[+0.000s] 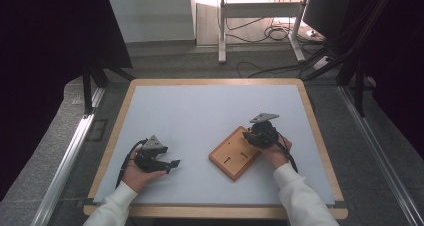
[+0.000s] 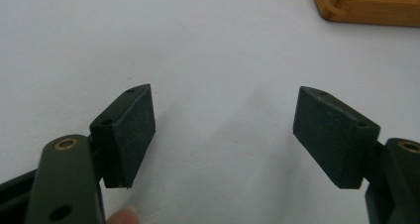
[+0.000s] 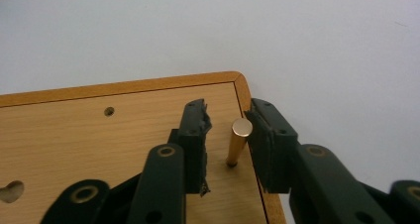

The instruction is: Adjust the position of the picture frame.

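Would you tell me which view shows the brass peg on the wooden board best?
The right gripper view: the brass peg stands between the right gripper jaws. In the high view that gripper covers it; the left gripper view catches just a corner of the wooden board.

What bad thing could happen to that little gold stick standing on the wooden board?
The gold peg leans in its hole, touching only one side of the right tool, so closing might tip it further or jam it. The wooden board lies loose on the table, and the left tool waits open away from it, so the board may slide.
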`<state>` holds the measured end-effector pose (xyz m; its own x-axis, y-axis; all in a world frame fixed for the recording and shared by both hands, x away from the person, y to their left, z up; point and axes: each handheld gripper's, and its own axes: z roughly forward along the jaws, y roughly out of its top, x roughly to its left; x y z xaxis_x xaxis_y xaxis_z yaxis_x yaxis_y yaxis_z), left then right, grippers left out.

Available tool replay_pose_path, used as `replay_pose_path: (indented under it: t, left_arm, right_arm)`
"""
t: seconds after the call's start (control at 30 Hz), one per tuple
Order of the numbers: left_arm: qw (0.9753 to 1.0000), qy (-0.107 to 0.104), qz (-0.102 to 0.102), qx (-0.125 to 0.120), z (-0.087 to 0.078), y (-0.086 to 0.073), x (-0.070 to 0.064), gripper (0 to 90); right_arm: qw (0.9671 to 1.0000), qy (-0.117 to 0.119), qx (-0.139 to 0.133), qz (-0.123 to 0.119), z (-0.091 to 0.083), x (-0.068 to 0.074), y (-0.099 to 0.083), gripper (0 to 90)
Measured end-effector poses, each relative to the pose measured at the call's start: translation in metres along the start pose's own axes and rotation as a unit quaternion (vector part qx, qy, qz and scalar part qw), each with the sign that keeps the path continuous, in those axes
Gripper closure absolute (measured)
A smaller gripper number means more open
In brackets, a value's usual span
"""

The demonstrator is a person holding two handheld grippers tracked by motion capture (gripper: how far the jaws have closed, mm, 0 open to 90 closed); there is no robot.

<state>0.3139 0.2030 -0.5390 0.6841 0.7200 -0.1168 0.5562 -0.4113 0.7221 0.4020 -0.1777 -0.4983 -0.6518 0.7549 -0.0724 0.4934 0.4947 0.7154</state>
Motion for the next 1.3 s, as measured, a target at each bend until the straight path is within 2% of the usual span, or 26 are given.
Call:
replay_pose_path:
  t: [0.07, 0.2, 0.37, 0.73, 0.77, 0.9, 1.03, 1.3]
  left_arm:
    - [1.0000, 0.000, 0.000, -0.001, -0.0003, -0.0001, 0.0003, 24.3]
    - [1.0000, 0.000, 0.000, -0.002, -0.0005, -0.0002, 0.0006, 24.3]
    - [1.0000, 0.001, -0.001, -0.004, -0.0012, -0.0003, 0.0005, 24.3]
    - [1.0000, 0.000, -0.001, -0.001, -0.0013, -0.0005, 0.0010, 24.3]
    - [1.0000, 0.000, -0.001, -0.002, -0.0018, -0.0006, 0.0009, 24.3]
    - [1.0000, 0.000, -0.002, -0.006, -0.0026, -0.0006, 0.0014, 24.3]
    - [1.0000, -0.001, -0.001, -0.005, -0.0023, -0.0008, 0.0015, 24.3]
    - [1.0000, -0.001, -0.003, -0.005, -0.0019, -0.0007, 0.0008, 24.3]
  right_arm:
    - [1.0000, -0.008, -0.001, -0.006, 0.0024, 0.0020, 0.0008, 77.8]
    - [0.9999, -0.012, -0.001, -0.007, 0.0029, 0.0006, 0.0004, 81.6]
    - [0.9997, -0.020, 0.005, -0.012, 0.0061, 0.0013, -0.0019, 82.5]
    - [0.9997, -0.020, 0.003, -0.013, 0.0061, 0.0007, -0.0026, 82.7]
    - [0.9996, -0.024, 0.006, -0.015, 0.0049, 0.0013, -0.0031, 78.8]
    - [0.9996, -0.024, 0.007, -0.013, 0.0032, 0.0013, -0.0036, 77.2]
    - [0.9996, -0.024, 0.006, -0.011, 0.0040, 0.0028, -0.0048, 83.5]
    - [0.9999, -0.012, -0.002, 0.001, 0.0045, 0.0000, -0.0055, 84.3]
